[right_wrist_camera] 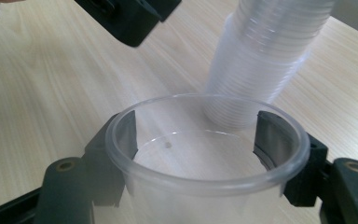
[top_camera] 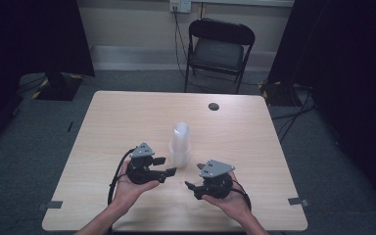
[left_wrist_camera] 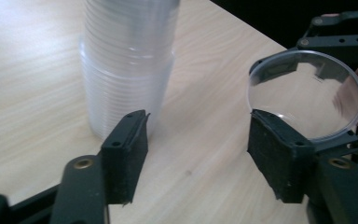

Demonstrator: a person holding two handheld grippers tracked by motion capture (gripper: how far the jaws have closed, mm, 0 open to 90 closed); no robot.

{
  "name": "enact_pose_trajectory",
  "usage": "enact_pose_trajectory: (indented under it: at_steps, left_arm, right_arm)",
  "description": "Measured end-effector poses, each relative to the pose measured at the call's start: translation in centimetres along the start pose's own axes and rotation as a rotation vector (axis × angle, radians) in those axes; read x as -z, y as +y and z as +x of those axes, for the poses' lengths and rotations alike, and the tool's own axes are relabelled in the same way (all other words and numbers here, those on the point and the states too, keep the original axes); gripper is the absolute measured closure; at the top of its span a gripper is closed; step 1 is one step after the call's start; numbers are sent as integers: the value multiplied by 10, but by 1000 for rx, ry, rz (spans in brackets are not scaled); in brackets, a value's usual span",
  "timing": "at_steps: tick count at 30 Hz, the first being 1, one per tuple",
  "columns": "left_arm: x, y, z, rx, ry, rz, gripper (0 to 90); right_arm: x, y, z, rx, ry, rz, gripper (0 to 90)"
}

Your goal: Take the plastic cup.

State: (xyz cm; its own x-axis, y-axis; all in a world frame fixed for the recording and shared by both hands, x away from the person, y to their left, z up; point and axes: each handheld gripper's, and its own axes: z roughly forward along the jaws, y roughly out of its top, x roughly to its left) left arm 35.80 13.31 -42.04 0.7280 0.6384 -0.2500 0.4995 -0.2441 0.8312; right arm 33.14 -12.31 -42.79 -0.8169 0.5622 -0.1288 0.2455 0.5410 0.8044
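Glare and the dim room make the clear plastic hard to read from the high view, where the single cup (top_camera: 200, 168) shows as a faint glint by the right gripper (top_camera: 192, 189). Its base is cut off in the right gripper view; it looks empty. That gripper's jaws are clenched on the cup's wall, one at each side. A tall stack of cups (top_camera: 180, 143), nested and translucent, stands upright near the middle of the table (top_camera: 117, 117). The left gripper (top_camera: 167, 166) is released, jaws apart, just beside the stack.
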Motion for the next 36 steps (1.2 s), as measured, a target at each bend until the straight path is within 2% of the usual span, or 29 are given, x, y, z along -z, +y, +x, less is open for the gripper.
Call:
enact_pose_trajectory:
  at_steps: [2,4,10,12,14,15,21,25,28,31,36]
  left_arm:
    - [1,1,1,-19,-3,-27,313]
    - [1,3,0,-50,35,-1,306]
    - [7,0,4,-64,67,2,262]
    - [8,-3,5,-64,101,2,239]
    - [10,-6,7,-71,126,23,234]
    - [11,-7,8,-57,128,21,238]
    - [17,-17,11,-60,135,54,241]
    - [19,-25,14,-44,140,62,241]
    - [22,-32,18,-43,151,77,232]
    - [25,-36,23,-9,160,57,226]
    - [26,-42,27,-2,170,62,226]
  right_arm:
    - [1,-1,-2,0,-14,-10,299]
    - [2,-1,-3,-9,-17,-18,299]
    - [4,-1,-8,-38,-25,-20,299]
    - [5,-1,-11,-45,-33,-23,299]
    - [7,1,-14,-53,-45,-30,298]
    - [9,3,-16,-60,-47,-40,298]
    - [15,-1,-29,-112,-66,-59,298]
    - [18,-3,-35,-171,-67,-73,298]
    - [20,-2,-38,-180,-84,-86,298]
    - [18,-2,-42,-201,-88,-87,298]
    - [12,-3,-49,-220,-104,-85,298]
